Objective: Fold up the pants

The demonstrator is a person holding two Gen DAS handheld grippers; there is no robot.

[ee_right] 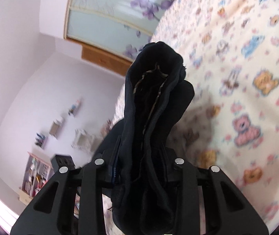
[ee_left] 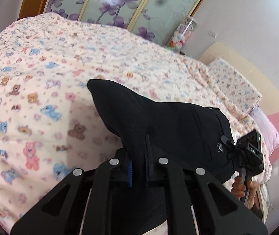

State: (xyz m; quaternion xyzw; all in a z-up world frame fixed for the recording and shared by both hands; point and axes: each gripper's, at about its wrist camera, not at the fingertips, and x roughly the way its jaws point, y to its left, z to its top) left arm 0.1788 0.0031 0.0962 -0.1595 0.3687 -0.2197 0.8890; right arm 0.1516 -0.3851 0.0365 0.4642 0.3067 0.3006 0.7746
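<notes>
Black linkage arms filling the lower frame, the left gripper [ee_left: 137, 156] and right gripper [ee_right: 139, 156] are each pinching the black pants [ee_left: 170, 121] above the bed [ee_left: 41, 58], where a thin bite of cloth risks slipping loose.

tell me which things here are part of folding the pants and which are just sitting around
Part of the job:
- black pants, lifted above the bed
- left gripper, shut on the pants
- right gripper, shut on a thick bunch of the pants
- bed cover, the surface underneath

Just sitting around:
- pillow
- wardrobe doors
- shelf by the wall
</notes>
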